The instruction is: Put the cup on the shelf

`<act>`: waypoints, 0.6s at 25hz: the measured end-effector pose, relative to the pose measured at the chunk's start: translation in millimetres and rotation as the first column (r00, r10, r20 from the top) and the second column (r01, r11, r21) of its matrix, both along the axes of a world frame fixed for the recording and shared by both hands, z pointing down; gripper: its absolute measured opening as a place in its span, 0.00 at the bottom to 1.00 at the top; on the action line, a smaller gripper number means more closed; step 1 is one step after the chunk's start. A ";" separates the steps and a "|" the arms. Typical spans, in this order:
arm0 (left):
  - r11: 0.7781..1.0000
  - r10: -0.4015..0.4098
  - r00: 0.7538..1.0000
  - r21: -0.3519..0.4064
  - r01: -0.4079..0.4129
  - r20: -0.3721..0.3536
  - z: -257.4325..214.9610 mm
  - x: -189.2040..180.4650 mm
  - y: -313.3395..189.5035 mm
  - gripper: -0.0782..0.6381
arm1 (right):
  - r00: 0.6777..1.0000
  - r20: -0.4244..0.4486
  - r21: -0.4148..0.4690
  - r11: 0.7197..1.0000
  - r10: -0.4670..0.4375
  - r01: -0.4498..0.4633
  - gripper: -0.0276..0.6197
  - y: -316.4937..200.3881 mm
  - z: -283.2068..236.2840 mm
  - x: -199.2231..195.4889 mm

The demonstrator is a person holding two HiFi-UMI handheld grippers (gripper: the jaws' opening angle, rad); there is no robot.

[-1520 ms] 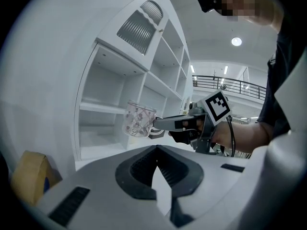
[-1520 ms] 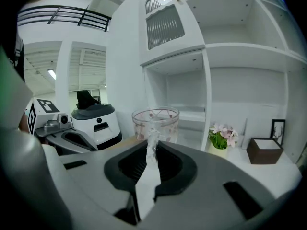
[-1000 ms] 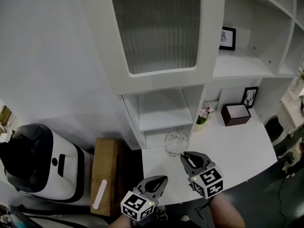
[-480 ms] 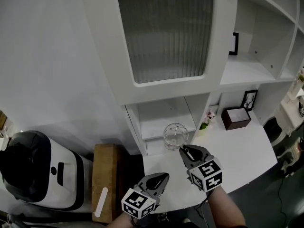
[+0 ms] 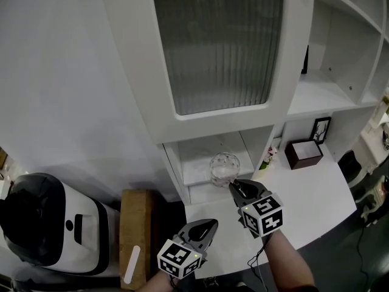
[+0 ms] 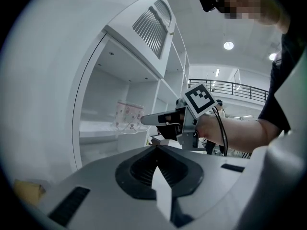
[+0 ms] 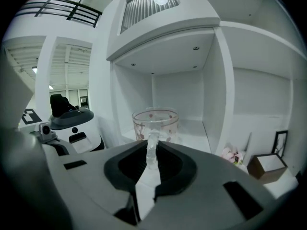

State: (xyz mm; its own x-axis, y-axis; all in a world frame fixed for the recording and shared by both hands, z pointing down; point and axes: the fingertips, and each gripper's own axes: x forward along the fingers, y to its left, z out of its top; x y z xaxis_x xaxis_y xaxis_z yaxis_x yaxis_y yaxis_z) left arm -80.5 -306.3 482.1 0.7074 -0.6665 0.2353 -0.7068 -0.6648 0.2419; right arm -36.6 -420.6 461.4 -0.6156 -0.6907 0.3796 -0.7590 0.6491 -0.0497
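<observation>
White shelf [image 5: 203, 157], cup [image 5: 223, 166] nearer it than before, handle pinched in right gripper [image 5: 234, 187] (left gripper [image 5: 211, 224] pressed together)

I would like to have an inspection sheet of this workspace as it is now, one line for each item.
Surface: white countertop, mostly bare.
Job's things: clear glass cup with pink dots, held by its handle at the mouth of the white shelf's low open compartment; touching the board or not, cannot tell.
Clutter: dark brown open box, small pink flowers, black framed picture.
Grippers: right hand-held gripper shut on the cup's handle; left hand-held gripper shut, empty.
Cables: thin black cable at the right wrist.
Surroundings: white and black machine, wooden cabinet, ribbed glass door.
</observation>
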 end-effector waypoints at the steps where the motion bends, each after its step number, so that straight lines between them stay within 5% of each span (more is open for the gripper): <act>1: 1.000 -0.001 1.000 -0.001 0.001 -0.001 0.1 -0.5 -1.3 0.12 | 1.000 0.001 -0.004 1.000 0.003 -0.003 0.09 -2.8 0.8 -0.2; 15: 1.000 -0.011 1.000 -0.004 0.011 -0.017 -0.1 -2.1 -16.1 0.12 | 1.000 0.000 -0.020 1.000 0.014 -0.014 0.09 -32.3 1.2 -12.3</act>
State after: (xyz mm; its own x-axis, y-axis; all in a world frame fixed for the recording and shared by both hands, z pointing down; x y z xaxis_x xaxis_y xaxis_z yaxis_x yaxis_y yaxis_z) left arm -82.6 -322.4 482.1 0.7039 -0.6733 0.2263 -0.7099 -0.6559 0.2567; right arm -48.9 -452.9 462.6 -0.6061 -0.6913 0.3935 -0.7678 0.6377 -0.0622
